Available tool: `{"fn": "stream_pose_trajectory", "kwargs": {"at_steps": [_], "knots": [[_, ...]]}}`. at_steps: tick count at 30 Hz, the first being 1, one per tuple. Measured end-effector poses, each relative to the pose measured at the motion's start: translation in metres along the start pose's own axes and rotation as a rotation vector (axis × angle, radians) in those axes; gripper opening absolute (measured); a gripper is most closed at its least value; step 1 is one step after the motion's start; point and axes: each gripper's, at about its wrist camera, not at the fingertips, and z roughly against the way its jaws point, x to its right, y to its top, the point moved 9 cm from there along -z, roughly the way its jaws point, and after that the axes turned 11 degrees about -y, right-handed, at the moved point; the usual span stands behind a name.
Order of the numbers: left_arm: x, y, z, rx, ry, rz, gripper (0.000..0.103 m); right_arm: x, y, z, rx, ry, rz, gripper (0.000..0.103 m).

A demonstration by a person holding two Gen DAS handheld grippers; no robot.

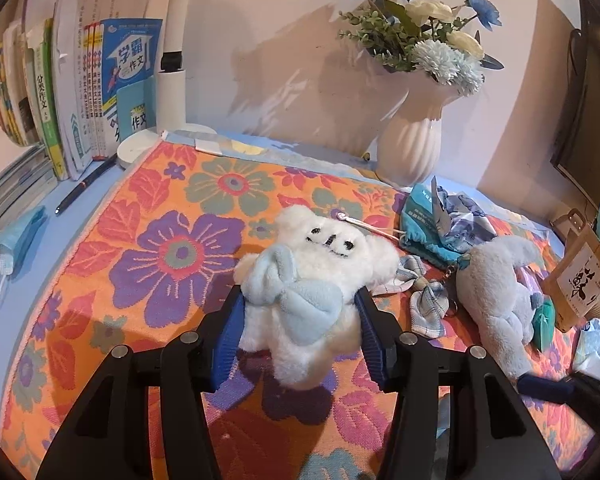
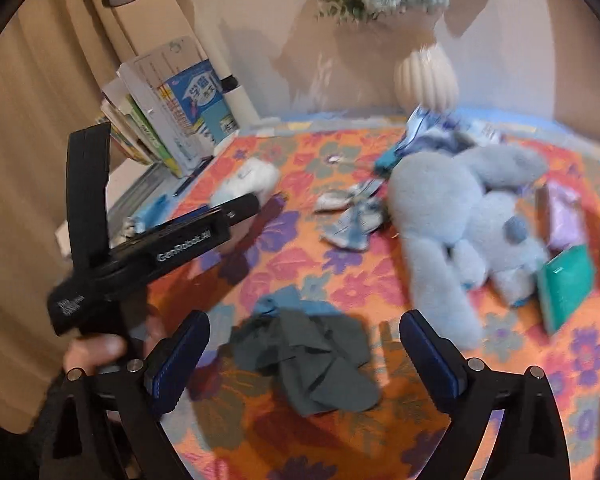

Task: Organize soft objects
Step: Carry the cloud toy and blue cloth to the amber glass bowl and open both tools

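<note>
A white plush bear with a pale blue bow lies on the floral towel. My left gripper is shut on its body, one blue pad pressing each side. In the right wrist view the left gripper comes in from the left, with the bear at its tips. My right gripper stands wide open over a crumpled dark grey-green cloth, which lies loose on the towel and touches neither pad. A pale blue plush animal lies to the right, beside a plaid bow.
A white vase of flowers stands at the back, with a teal pouch in front of it. Books and a white lamp fill the back left. A face mask and a pen lie at the left. A wooden box stands at the right.
</note>
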Motion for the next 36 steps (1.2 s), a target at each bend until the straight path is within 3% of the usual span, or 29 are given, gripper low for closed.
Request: {"fn": "stream_pose_trajectory", "kwargs": {"at_steps": [2,5,7,8,10,12,17,22,29,36], "knots": [[0.0,0.0,0.0,0.0,0.0,0.003,0.05,-0.007,-0.004,-0.014,-0.045,-0.014,0.01,0.096],[0.0,0.001,0.0,0.006,-0.005,0.01,0.05,-0.018,-0.012,-0.036,-0.093,-0.111,0.064,0.091],[-0.001,0.001,0.0,0.003,-0.007,0.012,0.05,-0.021,-0.011,-0.038,-0.076,-0.173,0.102,0.061],[0.0,0.001,-0.001,0.001,-0.004,0.009,0.05,-0.023,-0.011,-0.038,-0.072,-0.181,0.112,0.054],[0.001,0.001,-0.002,-0.002,0.001,0.0,0.05,-0.021,-0.011,-0.038,-0.056,-0.232,0.125,0.03],[0.001,0.001,-0.001,0.0,0.007,-0.007,0.05,-0.02,-0.01,-0.037,-0.043,-0.218,0.121,0.013],[0.009,0.004,0.004,0.005,0.009,-0.027,0.05,-0.012,-0.001,-0.019,0.01,-0.198,0.083,0.013],[0.051,0.024,0.017,0.043,-0.076,-0.033,0.05,0.015,0.029,0.025,0.116,-0.246,0.031,0.013],[0.152,0.068,0.025,0.072,-0.18,-0.139,0.05,0.092,0.062,0.101,0.234,-0.369,-0.101,0.013],[0.287,0.1,0.026,0.054,-0.392,-0.233,0.05,0.189,0.077,0.196,0.359,-0.507,-0.278,0.013]]}}
